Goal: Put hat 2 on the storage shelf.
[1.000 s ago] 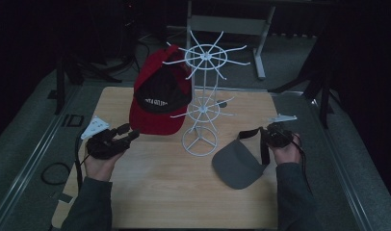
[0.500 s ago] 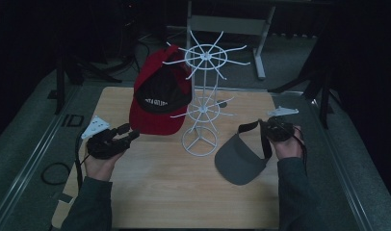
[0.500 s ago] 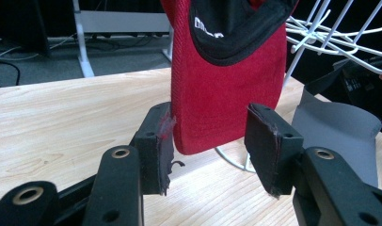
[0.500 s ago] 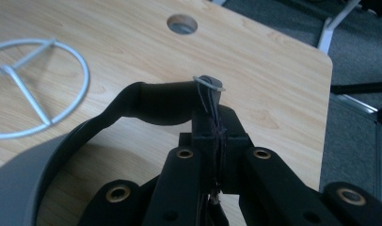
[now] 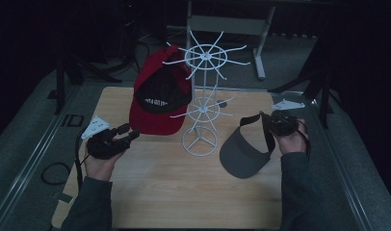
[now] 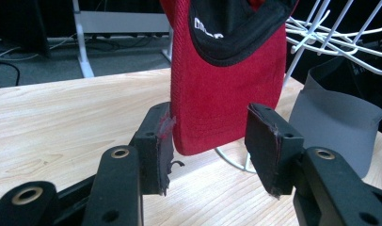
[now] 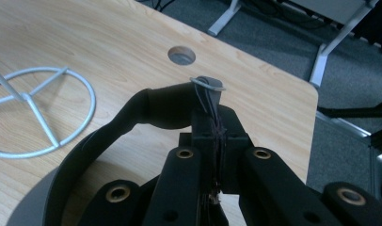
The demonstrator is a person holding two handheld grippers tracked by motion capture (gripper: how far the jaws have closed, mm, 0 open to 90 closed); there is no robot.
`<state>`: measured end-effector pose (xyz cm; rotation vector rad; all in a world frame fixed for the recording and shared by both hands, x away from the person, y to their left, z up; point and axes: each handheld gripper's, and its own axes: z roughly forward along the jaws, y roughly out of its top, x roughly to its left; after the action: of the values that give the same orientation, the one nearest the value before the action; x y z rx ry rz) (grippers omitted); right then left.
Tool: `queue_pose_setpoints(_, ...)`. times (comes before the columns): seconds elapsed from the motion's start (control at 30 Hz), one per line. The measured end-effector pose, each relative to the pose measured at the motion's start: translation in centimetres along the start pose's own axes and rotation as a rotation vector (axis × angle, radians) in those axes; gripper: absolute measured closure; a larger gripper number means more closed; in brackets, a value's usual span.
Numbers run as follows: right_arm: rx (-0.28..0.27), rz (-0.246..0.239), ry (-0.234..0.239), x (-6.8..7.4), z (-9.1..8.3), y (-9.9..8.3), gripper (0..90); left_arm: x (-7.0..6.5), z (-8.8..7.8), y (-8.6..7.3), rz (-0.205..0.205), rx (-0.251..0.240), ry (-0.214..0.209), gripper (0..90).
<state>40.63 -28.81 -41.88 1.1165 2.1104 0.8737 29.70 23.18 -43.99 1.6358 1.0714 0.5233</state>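
Grey visor (image 5: 242,155) hangs from the right gripper (image 5: 272,126) at the right side of the pale wood-grain table (image 5: 155,192) in the high view — its broad, smooth, curved brim tilts down toward the tabletop while the dark strap loops up into the closed jaws. Just left of it stands a white wire rack (image 5: 203,103), a thin post on a ring-shaped foot with two tiers of radiating spokes. A red cap (image 5: 160,103) with a black front panel and white lettering hangs on the rack's left side, its bill pointing down toward the table. The left gripper (image 5: 128,134) rests low near the table's left edge, close to that bill, jaws apart and empty.

From the left gripper view, the two black jaws stand well apart with frayed, rubbery pads, nothing pressed between them. Beyond the gap hangs the red cap's bill (image 6: 217,103), a coarse woven fabric with rows of stitching. The visor's matte grey brim (image 6: 335,127) sits to the right, behind white wire spokes.

Through the right gripper view, the jaws are clamped tight on the visor's strap (image 7: 165,110) — a smooth, dark, rounded band with a small metal ring and loose threads at the pinch point. The rack's ring foot (image 7: 38,113) lies on the wood to the left, and a round hole (image 7: 181,55) is cut in the tabletop beyond.
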Motion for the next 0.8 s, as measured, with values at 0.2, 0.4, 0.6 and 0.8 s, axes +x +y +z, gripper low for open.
queue_pose_setpoints(0.2,-0.022,-0.026,0.004,0.2,-0.7,0.7,88.4,0.0,0.0,0.0,0.0,0.0,0.0,52.4)
queue_pose_setpoints(0.4,-0.038,-0.049,0.006,0.3,-1.1,1.4,88.4,0.0,0.0,0.0,0.003,0.001,0.0,52.4)
queue_pose_setpoints(0.6,-0.047,-0.067,0.001,0.2,-1.3,2.2,88.4,0.0,0.0,0.0,0.002,-0.001,0.001,52.4)
queue_pose_setpoints(0.8,-0.085,-0.073,0.02,0.2,-1.9,2.6,88.4,0.1,-0.1,0.0,0.001,-0.001,0.001,52.4)
